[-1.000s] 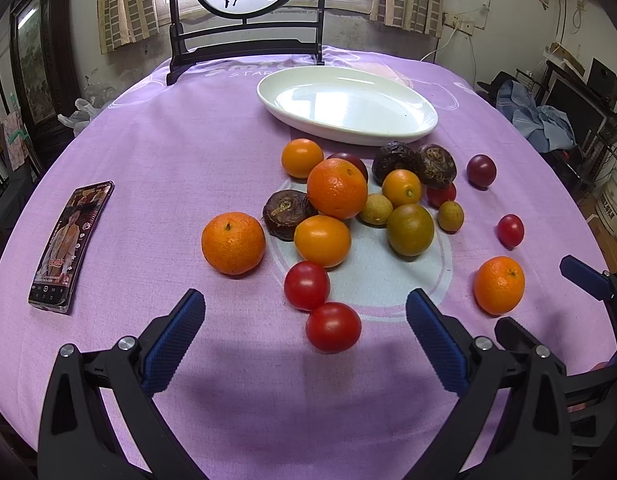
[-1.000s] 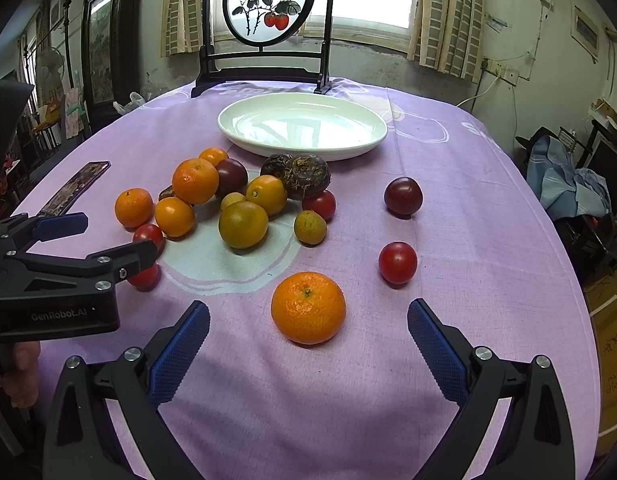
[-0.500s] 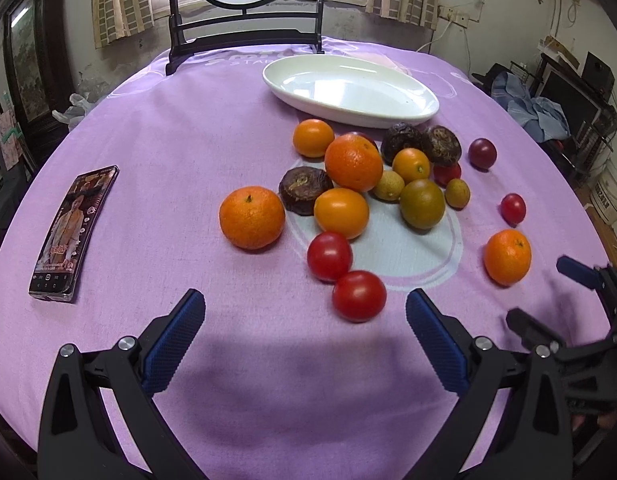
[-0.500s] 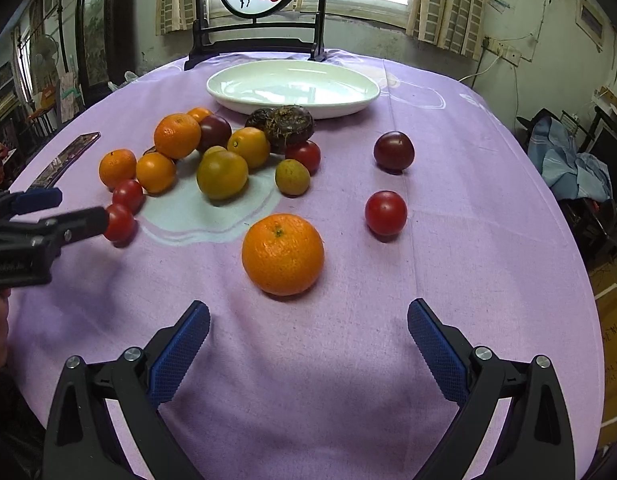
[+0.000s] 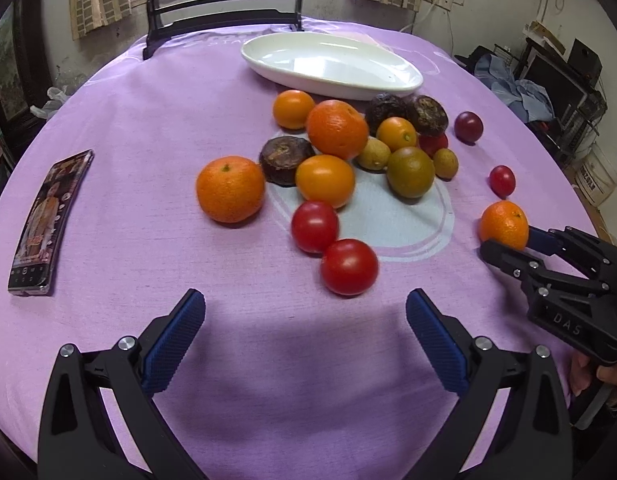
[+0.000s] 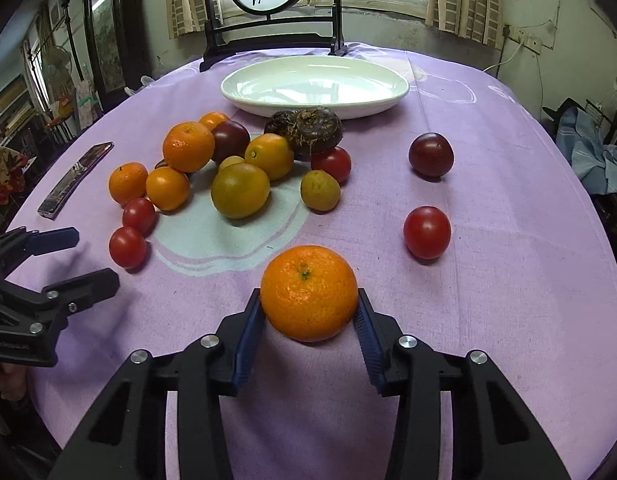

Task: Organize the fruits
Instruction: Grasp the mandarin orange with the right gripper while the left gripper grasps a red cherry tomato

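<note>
Orange mandarin between closing right fingers — touching both.

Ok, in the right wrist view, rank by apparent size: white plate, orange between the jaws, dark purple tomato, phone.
1. white plate
2. orange, enlarged by nearness; right gripper closing around it
3. dark purple tomato and phone: unsure, the phone shows edge-on
</note>
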`<move>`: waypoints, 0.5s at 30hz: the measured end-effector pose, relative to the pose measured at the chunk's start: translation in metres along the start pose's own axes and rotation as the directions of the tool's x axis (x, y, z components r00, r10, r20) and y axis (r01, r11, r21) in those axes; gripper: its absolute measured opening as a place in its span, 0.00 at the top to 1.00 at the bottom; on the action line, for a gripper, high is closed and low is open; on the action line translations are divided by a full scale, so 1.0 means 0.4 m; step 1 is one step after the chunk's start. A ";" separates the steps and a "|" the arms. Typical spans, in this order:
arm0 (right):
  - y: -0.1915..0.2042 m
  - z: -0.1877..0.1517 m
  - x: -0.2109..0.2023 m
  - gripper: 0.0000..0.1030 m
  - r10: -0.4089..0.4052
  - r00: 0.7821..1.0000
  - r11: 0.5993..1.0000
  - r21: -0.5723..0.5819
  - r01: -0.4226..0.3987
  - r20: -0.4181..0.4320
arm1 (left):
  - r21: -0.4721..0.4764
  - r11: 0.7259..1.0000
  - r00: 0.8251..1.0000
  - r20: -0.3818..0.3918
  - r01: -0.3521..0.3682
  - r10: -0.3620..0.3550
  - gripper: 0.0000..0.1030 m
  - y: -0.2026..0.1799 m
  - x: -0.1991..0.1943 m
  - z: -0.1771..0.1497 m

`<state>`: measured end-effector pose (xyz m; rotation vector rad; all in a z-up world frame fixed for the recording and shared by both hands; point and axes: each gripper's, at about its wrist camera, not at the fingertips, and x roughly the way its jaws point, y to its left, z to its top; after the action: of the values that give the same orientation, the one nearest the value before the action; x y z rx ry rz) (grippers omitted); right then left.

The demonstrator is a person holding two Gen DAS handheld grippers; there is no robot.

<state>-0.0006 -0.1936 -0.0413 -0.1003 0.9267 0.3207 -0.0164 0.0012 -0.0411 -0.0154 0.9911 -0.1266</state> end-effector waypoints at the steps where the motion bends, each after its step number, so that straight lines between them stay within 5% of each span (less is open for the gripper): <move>1: -0.001 -0.002 -0.002 0.56 0.003 1.000 1.000 -0.002 -0.003 0.002 | 0.012 1.000 1.000 -0.006 0.004 -0.004 0.05 -0.010 0.004 0.002; 4: -0.009 -0.012 -0.014 0.56 0.016 1.000 1.000 -0.001 -0.016 0.013 | 0.060 0.998 0.999 -0.048 0.009 -0.006 0.33 -0.047 0.025 0.011; 8: -0.017 -0.015 -0.026 0.56 0.025 0.999 1.000 -0.005 -0.025 0.030 | 0.085 0.996 0.998 -0.054 -0.031 0.036 0.38 -0.071 0.040 0.023; 10: -0.018 -0.018 -0.031 0.56 0.033 0.999 0.999 -0.012 -0.033 0.035 | 0.080 0.996 0.998 -0.055 -0.038 0.042 0.45 -0.073 0.044 0.033; 13: -0.018 -0.020 -0.037 0.56 0.044 0.998 0.999 -0.016 -0.043 0.042 | 0.069 0.997 0.997 -0.053 -0.047 0.051 0.70 -0.073 0.044 0.047; 15: -0.015 -0.021 -0.042 0.56 0.048 0.998 0.999 -0.020 -0.047 0.050 | 0.071 0.996 0.997 -0.053 -0.051 0.055 0.71 -0.073 0.042 0.047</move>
<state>-0.0146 -0.2052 -0.0331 -0.0870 0.8773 0.3748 0.0057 -0.0306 -0.0428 0.0783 1.0403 -0.1133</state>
